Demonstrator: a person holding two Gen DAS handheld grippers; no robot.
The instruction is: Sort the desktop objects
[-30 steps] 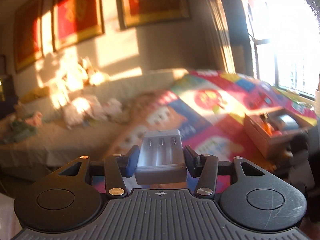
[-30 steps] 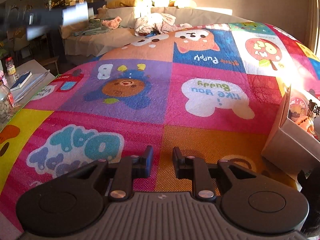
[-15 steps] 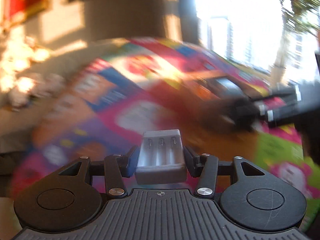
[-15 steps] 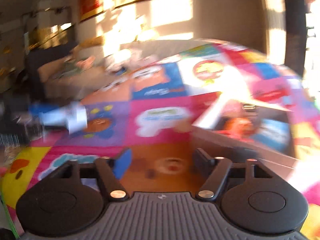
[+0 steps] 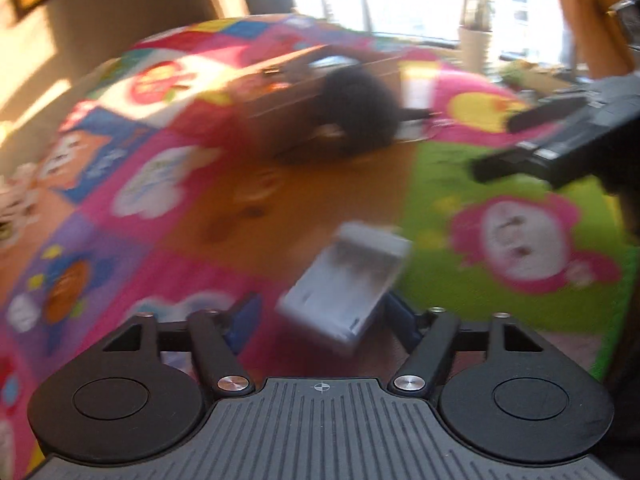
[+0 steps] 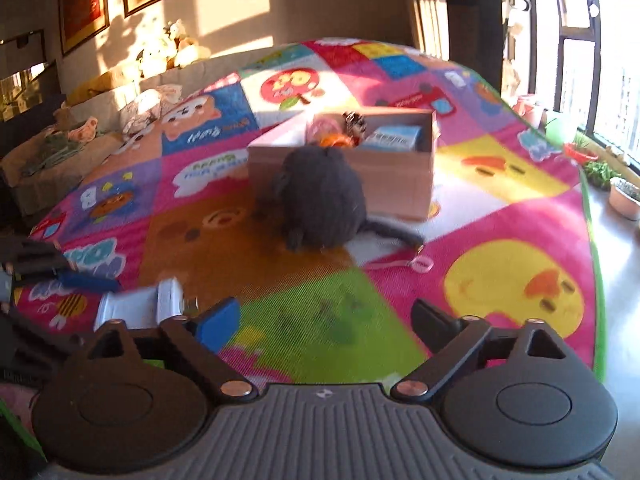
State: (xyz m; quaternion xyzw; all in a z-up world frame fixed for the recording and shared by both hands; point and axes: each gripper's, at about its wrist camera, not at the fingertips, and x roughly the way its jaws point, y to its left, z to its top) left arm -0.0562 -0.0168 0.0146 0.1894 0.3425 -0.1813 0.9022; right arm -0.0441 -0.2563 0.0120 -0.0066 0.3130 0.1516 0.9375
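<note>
A white battery charger (image 5: 344,284) hangs tilted and blurred between the fingers of my left gripper (image 5: 320,312), just above the colourful play mat (image 5: 460,216). The jaws are opening; the left pad is clear of it and its corner is near the right finger. The right wrist view shows the charger (image 6: 140,306) low on the left beside the left gripper's blue pad (image 6: 88,280). My right gripper (image 6: 326,316) is opening wide with nothing between its fingers. It faces a dark plush toy (image 6: 320,200) in front of a cardboard box (image 6: 400,176) holding several items.
A pink cord loop (image 6: 416,264) lies on the mat (image 6: 516,292) right of the plush toy. A sofa with soft toys (image 6: 160,52) runs along the back left. Plant pots (image 6: 624,200) line the floor by the window, past the mat's green edge.
The left gripper swung down toward the mat; its jaws parted and the charger tipped out of their hold. The right gripper's jaws went from shut to wide as it turned toward the box.
</note>
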